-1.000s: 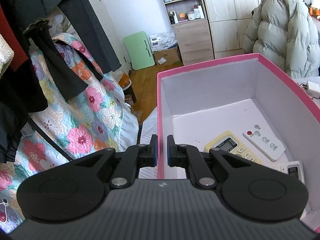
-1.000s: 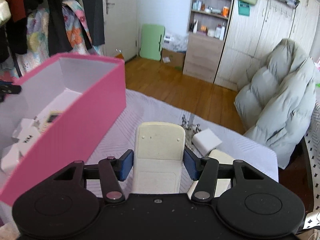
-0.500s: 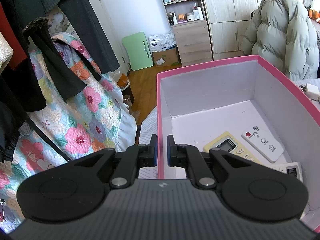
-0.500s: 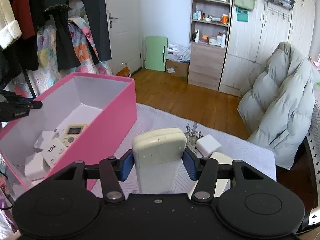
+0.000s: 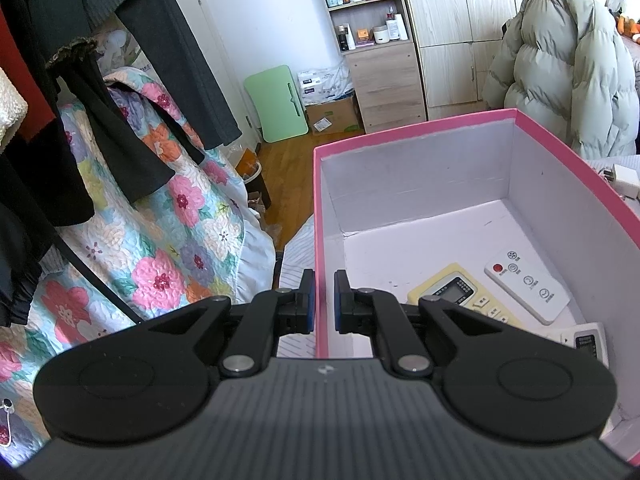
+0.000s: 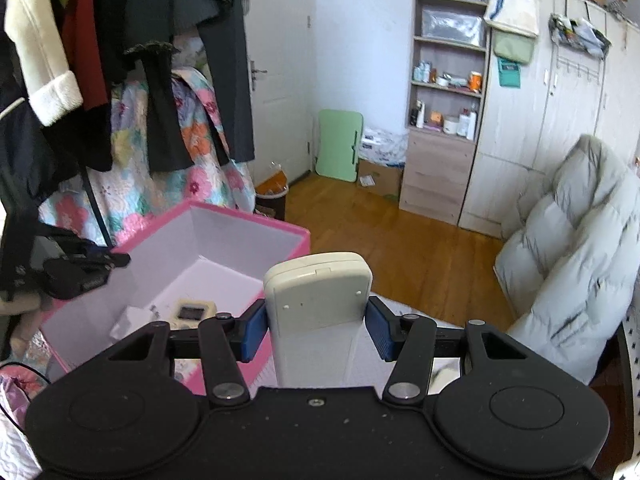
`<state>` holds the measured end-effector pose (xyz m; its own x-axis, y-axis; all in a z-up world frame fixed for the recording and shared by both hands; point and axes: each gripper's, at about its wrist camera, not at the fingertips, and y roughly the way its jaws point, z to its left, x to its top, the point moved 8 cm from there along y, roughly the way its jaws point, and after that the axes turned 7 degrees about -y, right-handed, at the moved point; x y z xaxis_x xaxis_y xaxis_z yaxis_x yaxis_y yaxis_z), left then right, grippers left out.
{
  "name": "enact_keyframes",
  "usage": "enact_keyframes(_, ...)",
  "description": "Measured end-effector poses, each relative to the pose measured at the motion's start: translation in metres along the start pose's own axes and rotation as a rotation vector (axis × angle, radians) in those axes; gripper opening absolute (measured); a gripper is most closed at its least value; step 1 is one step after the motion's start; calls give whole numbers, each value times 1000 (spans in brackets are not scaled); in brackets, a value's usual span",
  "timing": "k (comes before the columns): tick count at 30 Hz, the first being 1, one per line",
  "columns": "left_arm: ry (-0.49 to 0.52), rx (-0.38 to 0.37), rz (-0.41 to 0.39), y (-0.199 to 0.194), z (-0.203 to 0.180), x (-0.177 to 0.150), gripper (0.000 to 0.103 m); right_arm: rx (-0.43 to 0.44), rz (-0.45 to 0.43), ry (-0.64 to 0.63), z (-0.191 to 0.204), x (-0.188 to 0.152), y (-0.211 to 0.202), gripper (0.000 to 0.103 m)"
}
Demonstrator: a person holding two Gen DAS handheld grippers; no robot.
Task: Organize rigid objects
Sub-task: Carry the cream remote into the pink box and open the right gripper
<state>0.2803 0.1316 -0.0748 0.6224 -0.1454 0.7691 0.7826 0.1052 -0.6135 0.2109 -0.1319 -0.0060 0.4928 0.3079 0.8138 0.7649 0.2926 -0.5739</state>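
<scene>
Home bedroom, wardrobe [image 6: 560,120], hanging clothes [image 6: 120,60]

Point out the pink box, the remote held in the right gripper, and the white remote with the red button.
pink box [image 5: 408,130]: left wrist view, far rim.
held remote [image 6: 318,292]: right wrist view, back face.
white remote with the red button [image 5: 526,286]: left wrist view, middle of face.

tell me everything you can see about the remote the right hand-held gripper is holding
The remote is an off-white, slightly yellowed plastic slab with rounded corners, seen from its back: small screw dimples and a seam like a battery cover show. It stands between the blue pads of the right hand-held gripper, which press on its two long sides, far end tilted up. It hangs in the air beside the pink box, touching nothing else.
</scene>
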Motion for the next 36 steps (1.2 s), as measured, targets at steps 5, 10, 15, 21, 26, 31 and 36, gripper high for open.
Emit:
enact_keyframes(5,2,2,-4,0,0,1,6,38,-83,-45,14,39,-17,58)
enact_keyframes(10,-2,2,-5,-2,-1,0,6,193,-142,-95,42,78,-7,58)
enact_keyframes(15,-2,4,-5,-1,-1,0,6,346,-96,-85,76,96,58,58)
enact_keyframes(21,12,18,-6,-1,-1,-1,6,421,4,15,109,92,153,58)
enact_keyframes(26,-10,12,-3,0,2,-1,6,466,46,-18,129,88,184,58)
enact_keyframes(31,-29,-4,-2,1,4,-1,6,432,143,-75,130,63,195,50)
enact_keyframes(36,-66,-32,9,1,8,-4,6,405,245,-66,122,45,192,34)
